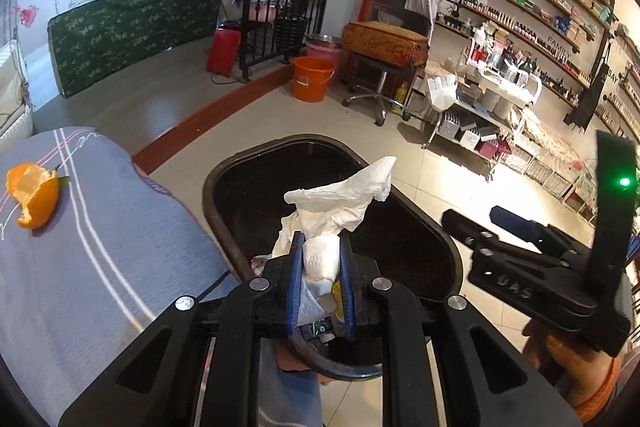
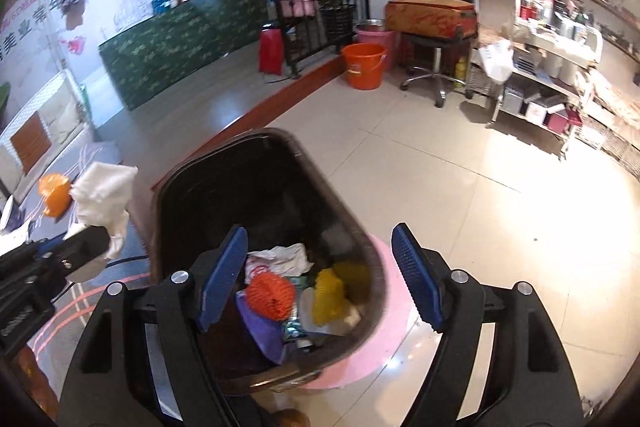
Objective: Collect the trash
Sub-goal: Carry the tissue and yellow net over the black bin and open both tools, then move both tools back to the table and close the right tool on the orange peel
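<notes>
My left gripper (image 1: 322, 239) is shut on a crumpled white tissue (image 1: 340, 203), held over the near rim of a dark trash bin (image 1: 224, 163). In the right wrist view the same tissue (image 2: 104, 195) sticks up from the left gripper (image 2: 92, 243), left of the bin (image 2: 256, 137). My right gripper (image 2: 320, 239) stands open above the bin with nothing between its blue pads. It also shows at the right in the left wrist view (image 1: 474, 217). Inside the bin lie an orange net (image 2: 270, 293), a yellow net (image 2: 330, 293) and white paper (image 2: 280, 257). An orange peel (image 1: 34, 195) rests on the grey striped tablecloth (image 1: 100, 247).
The bin stands on a pink mat (image 2: 384, 327) on the tiled floor beside the table. Farther off are an orange bucket (image 1: 312, 77), a stool carrying a suitcase (image 1: 384, 43) and a stocked shelf cart (image 1: 480, 99).
</notes>
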`<action>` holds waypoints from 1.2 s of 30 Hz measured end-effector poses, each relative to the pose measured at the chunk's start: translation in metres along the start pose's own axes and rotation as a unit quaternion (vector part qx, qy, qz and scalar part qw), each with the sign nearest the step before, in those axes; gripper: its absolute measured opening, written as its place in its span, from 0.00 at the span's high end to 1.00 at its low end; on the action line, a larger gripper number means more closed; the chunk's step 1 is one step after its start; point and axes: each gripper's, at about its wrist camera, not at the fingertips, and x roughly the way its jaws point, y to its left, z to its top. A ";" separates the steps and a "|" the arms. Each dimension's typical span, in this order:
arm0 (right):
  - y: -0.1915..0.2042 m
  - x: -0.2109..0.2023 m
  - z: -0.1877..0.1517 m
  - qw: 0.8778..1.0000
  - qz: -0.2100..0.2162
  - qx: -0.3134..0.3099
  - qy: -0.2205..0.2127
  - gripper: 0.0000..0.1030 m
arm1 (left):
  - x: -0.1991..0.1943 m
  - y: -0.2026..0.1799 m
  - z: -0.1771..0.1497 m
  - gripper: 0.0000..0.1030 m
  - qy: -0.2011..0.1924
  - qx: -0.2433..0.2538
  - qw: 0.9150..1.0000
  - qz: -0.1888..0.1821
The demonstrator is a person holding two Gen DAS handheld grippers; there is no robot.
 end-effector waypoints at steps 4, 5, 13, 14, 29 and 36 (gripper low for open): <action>-0.017 -0.003 0.001 1.000 -0.015 0.016 -0.004 0.28 | 0.011 -0.008 0.004 0.78 0.006 0.003 1.000 -0.006; -0.020 -0.003 0.001 1.000 -0.016 0.019 -0.004 0.28 | 0.014 -0.012 0.005 0.74 0.008 0.007 1.000 -0.012; -0.033 -0.005 0.005 0.999 -0.027 0.032 -0.007 0.27 | 0.005 -0.013 -0.001 0.22 -0.010 0.008 1.000 -0.008; -0.034 -0.005 0.005 0.999 -0.027 0.033 -0.006 0.27 | 0.002 -0.011 -0.002 0.20 -0.009 0.006 1.000 -0.005; 0.049 0.001 0.001 0.998 0.059 -0.015 0.018 0.27 | -0.072 0.045 -0.020 0.10 -0.056 -0.022 0.992 0.107; 0.125 0.001 -0.001 0.989 0.130 -0.072 0.026 0.27 | -0.111 0.109 -0.043 0.10 -0.059 -0.057 0.975 0.208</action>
